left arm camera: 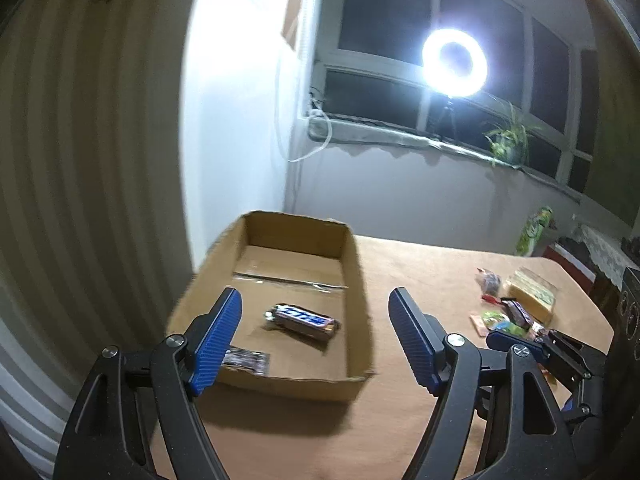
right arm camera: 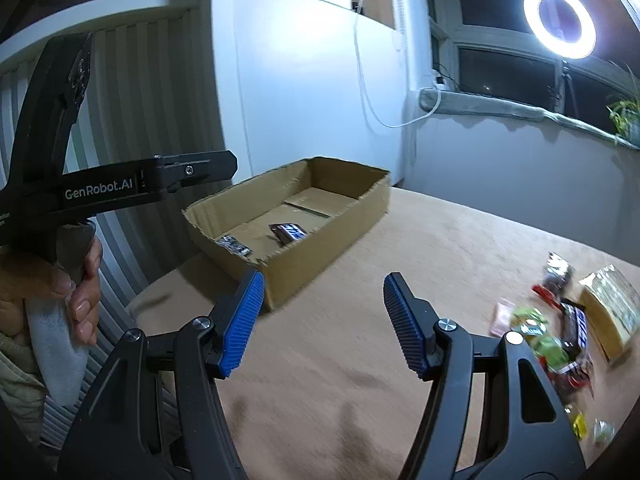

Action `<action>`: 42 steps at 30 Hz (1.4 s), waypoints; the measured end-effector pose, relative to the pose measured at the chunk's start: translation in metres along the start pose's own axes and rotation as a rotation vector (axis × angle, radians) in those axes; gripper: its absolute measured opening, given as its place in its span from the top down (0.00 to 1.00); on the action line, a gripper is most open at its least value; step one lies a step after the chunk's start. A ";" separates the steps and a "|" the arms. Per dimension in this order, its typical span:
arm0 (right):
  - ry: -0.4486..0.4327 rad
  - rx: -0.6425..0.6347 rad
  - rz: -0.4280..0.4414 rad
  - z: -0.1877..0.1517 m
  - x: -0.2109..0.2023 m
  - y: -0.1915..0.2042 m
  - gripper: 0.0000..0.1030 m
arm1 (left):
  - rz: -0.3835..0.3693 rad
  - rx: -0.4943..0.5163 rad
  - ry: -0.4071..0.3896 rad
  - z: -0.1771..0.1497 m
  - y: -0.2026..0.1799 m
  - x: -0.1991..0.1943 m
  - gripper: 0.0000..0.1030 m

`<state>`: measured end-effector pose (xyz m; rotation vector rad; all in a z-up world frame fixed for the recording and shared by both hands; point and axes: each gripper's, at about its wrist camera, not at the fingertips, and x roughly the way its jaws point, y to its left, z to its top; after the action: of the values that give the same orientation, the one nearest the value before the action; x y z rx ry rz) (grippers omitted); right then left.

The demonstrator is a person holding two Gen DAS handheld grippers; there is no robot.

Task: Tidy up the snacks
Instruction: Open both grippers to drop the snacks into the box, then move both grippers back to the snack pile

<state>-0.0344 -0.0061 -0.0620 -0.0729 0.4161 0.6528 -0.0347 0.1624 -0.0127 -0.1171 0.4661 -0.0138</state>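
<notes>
Window plant [left arm camera: 508,140]; person's hand [right arm camera: 80,280] opposite.

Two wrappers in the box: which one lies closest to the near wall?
The flat dark packet, tucked in the near left corner of the cardboard box. The blue-labelled chocolate bar lies further in, mid-floor, and is thicker.

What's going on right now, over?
Left gripper and right gripper: jaws open, empty. Two snack bars in the cardboard box; loose snacks wait on table. Nothing blocking.

One cardboard box [left arm camera: 356,264] holds two snack bars [left arm camera: 302,320].
</notes>
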 end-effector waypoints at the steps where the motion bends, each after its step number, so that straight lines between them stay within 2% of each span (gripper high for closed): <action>1: -0.002 0.005 -0.005 -0.001 -0.003 -0.003 0.37 | -0.005 0.010 0.003 0.000 -0.005 0.000 0.26; 7: -0.023 0.027 -0.040 -0.009 -0.022 -0.020 0.37 | -0.035 0.048 0.017 -0.001 -0.031 -0.002 0.26; 20: -0.032 0.125 -0.191 -0.046 -0.073 -0.082 0.36 | -0.195 0.172 0.073 -0.013 -0.116 0.002 0.25; 33: -0.002 0.268 -0.415 -0.104 -0.122 -0.169 0.36 | -0.356 0.312 0.163 -0.053 -0.215 0.014 0.25; 37: 0.026 0.278 -0.436 -0.119 -0.129 -0.187 0.36 | -0.404 0.362 0.185 -0.068 -0.241 0.019 0.25; 42: 0.027 0.265 -0.405 -0.128 -0.131 -0.193 0.36 | -0.441 0.410 0.223 -0.087 -0.264 0.032 0.26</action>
<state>-0.0566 -0.2594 -0.1389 0.0847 0.4935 0.1952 -0.0421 -0.1104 -0.0736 0.1884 0.6434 -0.5567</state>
